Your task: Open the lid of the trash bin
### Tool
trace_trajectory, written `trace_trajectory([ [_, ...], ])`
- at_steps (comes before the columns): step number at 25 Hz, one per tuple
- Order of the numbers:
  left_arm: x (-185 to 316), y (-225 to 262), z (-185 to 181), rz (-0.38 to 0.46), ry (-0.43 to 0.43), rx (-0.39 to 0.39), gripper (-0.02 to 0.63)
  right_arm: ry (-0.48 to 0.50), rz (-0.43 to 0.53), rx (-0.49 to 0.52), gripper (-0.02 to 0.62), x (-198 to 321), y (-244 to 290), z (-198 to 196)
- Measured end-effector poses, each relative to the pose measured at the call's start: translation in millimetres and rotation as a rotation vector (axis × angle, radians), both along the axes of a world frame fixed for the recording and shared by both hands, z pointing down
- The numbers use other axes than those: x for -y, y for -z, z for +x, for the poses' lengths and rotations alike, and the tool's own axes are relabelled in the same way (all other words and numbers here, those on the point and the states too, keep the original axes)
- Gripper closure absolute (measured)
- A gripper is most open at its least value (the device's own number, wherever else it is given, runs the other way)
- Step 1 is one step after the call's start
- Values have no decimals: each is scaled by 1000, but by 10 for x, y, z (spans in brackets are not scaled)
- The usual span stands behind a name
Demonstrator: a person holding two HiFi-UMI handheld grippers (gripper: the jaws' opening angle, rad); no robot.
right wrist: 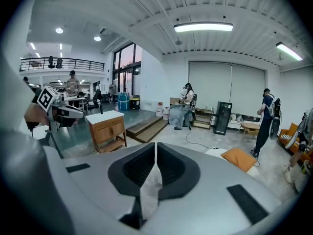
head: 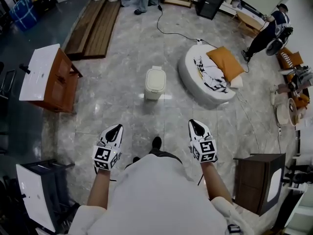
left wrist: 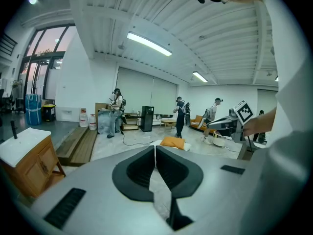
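White rounded plastic trash bin [head: 155, 82], lid down, on glossy grey marble floor [head: 117, 106]. Left gripper [head: 116, 128] and right gripper [head: 194, 124]: jaws together, empty.

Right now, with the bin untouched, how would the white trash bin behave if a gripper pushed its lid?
The trash bin looks like small, thin plastic, so it is probably light. It stands free on the glossy stone floor, so a sideways push may slide it. Taller than wide, it could tip if pushed high up.
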State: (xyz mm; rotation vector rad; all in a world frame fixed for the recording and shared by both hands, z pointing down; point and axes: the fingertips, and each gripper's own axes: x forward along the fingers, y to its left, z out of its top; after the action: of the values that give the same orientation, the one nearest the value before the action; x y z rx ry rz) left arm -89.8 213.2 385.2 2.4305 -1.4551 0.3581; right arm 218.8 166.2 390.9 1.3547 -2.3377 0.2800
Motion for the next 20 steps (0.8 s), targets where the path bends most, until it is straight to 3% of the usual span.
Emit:
trace_trajectory([
  [20,917,-125,669,-18,57,44,583,131,-13,-2,560,1082,-266,376],
])
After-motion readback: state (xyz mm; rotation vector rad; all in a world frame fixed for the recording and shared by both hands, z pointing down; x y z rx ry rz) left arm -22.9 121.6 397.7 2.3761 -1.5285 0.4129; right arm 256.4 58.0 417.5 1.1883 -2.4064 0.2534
